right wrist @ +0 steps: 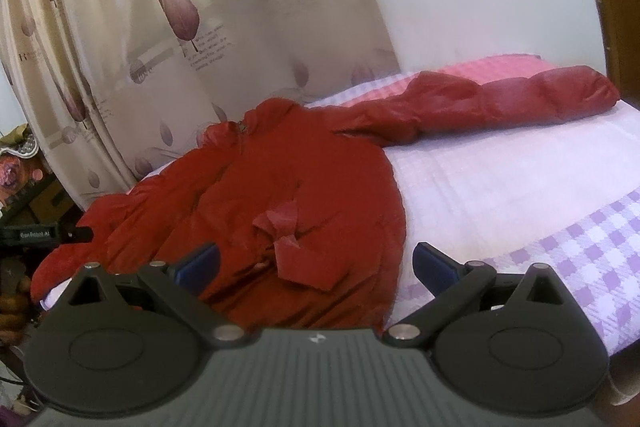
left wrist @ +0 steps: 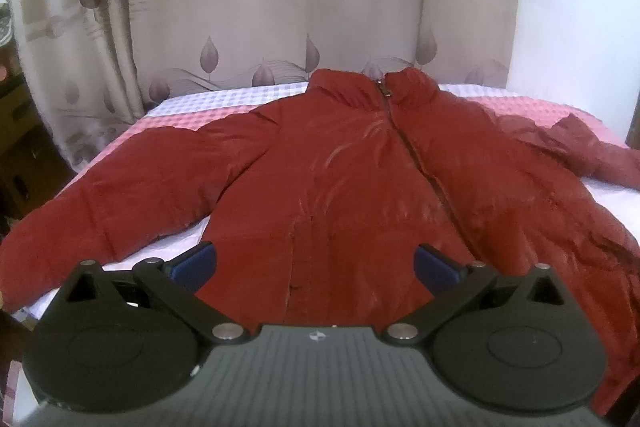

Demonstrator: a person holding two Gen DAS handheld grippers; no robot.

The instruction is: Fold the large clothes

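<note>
A large red puffer jacket [left wrist: 340, 167] lies face up on the bed, zipped, collar at the far side, both sleeves spread out sideways. My left gripper [left wrist: 316, 263] is open and empty, just above the jacket's near hem. In the right wrist view the jacket [right wrist: 288, 187] lies left of centre, its right sleeve [right wrist: 500, 99] stretched toward the far right of the bed. A pocket flap [right wrist: 284, 223] sticks up from the front. My right gripper [right wrist: 316, 267] is open and empty, over the jacket's lower right edge.
The bed has a pink and lilac checked cover [right wrist: 520, 187]. A leaf-print curtain [left wrist: 280, 7] hangs behind the bed. A white wall [left wrist: 572, 47] stands at the right. The left gripper's body [right wrist: 44, 234] shows at the left edge. Cluttered furniture [right wrist: 24, 167] stands left of the bed.
</note>
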